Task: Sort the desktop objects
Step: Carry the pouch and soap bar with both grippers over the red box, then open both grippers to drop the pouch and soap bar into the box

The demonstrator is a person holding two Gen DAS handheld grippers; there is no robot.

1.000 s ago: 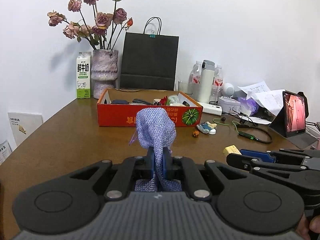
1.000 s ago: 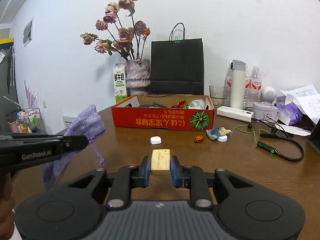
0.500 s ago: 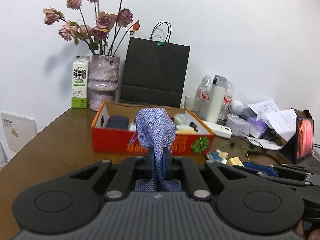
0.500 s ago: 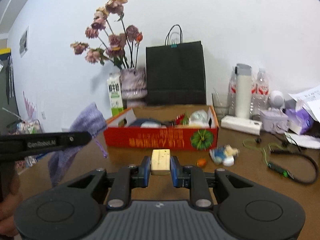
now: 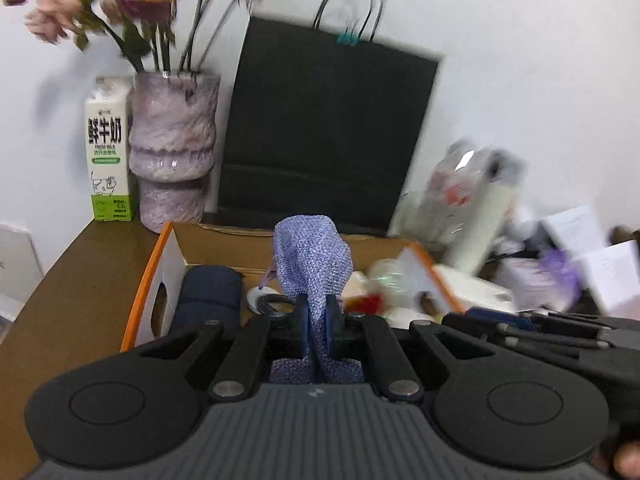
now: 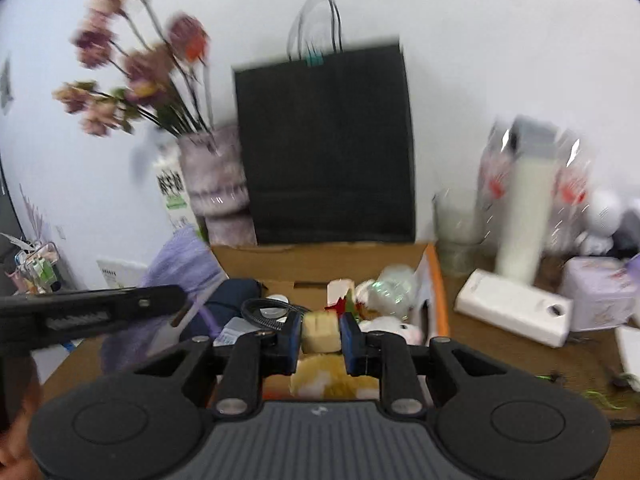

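My left gripper (image 5: 317, 320) is shut on a purple mesh pouch (image 5: 313, 268) and holds it over the open orange cardboard box (image 5: 138, 308). My right gripper (image 6: 320, 330) is shut on a pale yellow block (image 6: 319, 327) and holds it over the same box (image 6: 434, 280). The box holds a dark blue bundle (image 5: 210, 296), a black cable (image 6: 264, 308) and several small items. The pouch (image 6: 176, 268) and the left gripper's side (image 6: 92, 312) show at the left of the right wrist view. The right gripper's side (image 5: 560, 332) shows at the right of the left wrist view.
Behind the box stand a black paper bag (image 5: 328, 132), a purple vase with dried roses (image 5: 172, 148) and a milk carton (image 5: 107, 156). To the right are bottles (image 6: 528, 200), a glass (image 6: 456, 232), a white power strip (image 6: 512, 308) and papers (image 5: 592, 248) on the brown table (image 5: 72, 300).
Both grippers have moved forward from the table's front to over the box, still holding the pouch and the yellow block. The view is blurred by motion.
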